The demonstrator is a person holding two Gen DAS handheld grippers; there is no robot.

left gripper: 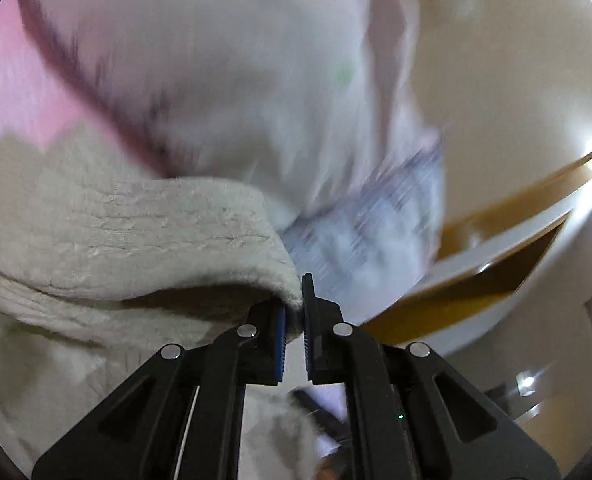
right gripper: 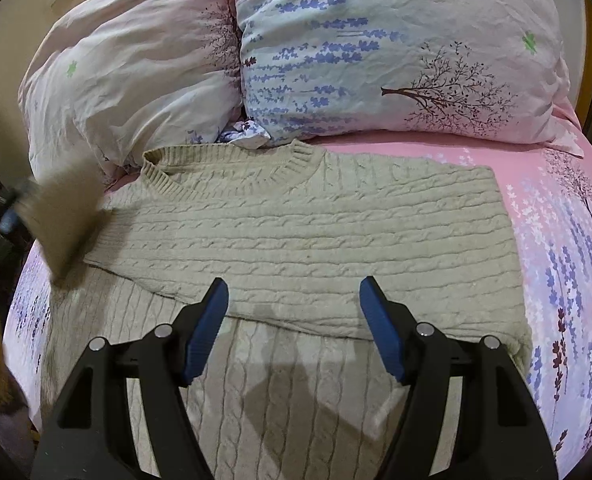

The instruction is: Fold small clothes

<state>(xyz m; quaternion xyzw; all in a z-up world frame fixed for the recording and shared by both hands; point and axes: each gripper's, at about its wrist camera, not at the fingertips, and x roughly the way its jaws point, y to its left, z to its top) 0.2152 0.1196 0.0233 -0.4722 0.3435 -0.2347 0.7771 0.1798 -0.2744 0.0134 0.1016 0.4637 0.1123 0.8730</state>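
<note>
A beige cable-knit sweater (right gripper: 316, 224) lies flat on the pink bed, collar toward the pillows, its right side folded over the body. My right gripper (right gripper: 294, 300) is open and empty, hovering above the sweater's lower middle. My left gripper (left gripper: 294, 320) is shut on a fold of the sweater (left gripper: 136, 232), lifted off the bed. In the right wrist view that lifted part shows as a blurred beige sleeve (right gripper: 64, 224) at the far left, with the left gripper behind it barely visible.
Two floral pillows (right gripper: 376, 52) lie at the head of the bed, touching the sweater's collar. The pink floral sheet (right gripper: 568, 240) lies bare to the right. The left wrist view is motion-blurred and shows a pillow (left gripper: 236, 72), a wall and wooden furniture (left gripper: 496, 280).
</note>
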